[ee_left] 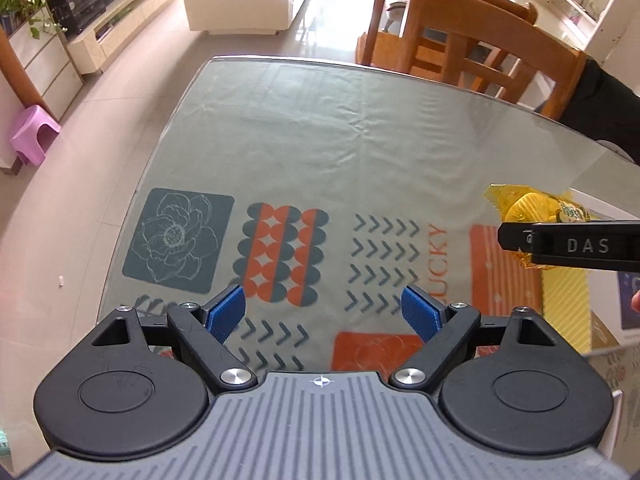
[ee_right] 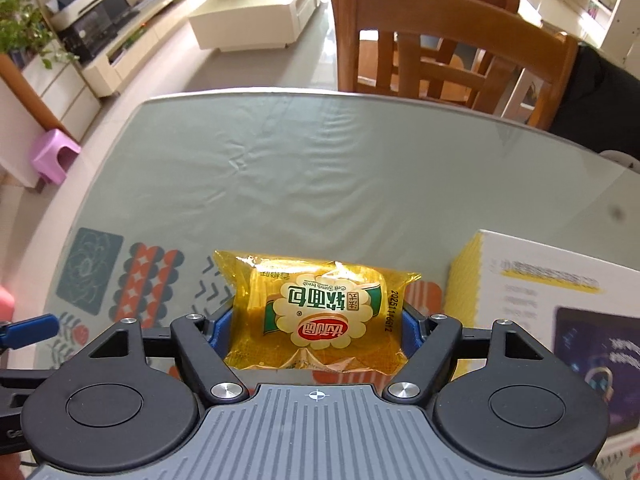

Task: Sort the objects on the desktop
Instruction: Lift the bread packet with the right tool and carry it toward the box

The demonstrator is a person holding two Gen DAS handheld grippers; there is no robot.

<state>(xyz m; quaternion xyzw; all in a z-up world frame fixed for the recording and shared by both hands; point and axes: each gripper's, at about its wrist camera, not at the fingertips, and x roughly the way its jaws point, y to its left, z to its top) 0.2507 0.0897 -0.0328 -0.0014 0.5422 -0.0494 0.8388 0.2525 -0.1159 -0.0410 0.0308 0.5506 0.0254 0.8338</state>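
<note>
Through the left wrist camera, our left gripper point(ee_left: 323, 312) hangs over the bench point(ee_left: 304, 128) with its blue fingers point(ee_left: 226, 312) spread wide and nothing between them; only the patterned cloth under the glass shows in the gap. Taking the white box point(ee_left: 600, 320) at the right edge as our landmark, the yellow bread packet point(ee_left: 532, 210) sits just on the near-left side of it, raised above the bench and partly hidden behind the black body of our right gripper point(ee_left: 520, 236), which crosses in from the right. From our left fingers the packet lies well off to the right and a little ahead.

Through the right wrist camera, our right gripper point(ee_right: 316, 330) is clenched on the bread packet point(ee_right: 316, 312): the blue pads press its two short ends, so its long axis runs straight across from finger to finger, with the label facing up and reading upside down to us. The white box point(ee_right: 552, 288) stands just to the right of the packet, its yellow side toward it; whether they touch we cannot tell. The wooden chair point(ee_right: 440, 32) stands beyond the far edge of the bench.

We judge the packet is mid-carry. The right hand owns it, and the box beside it is the nearest likely place; the left hand is free for another item.
</note>
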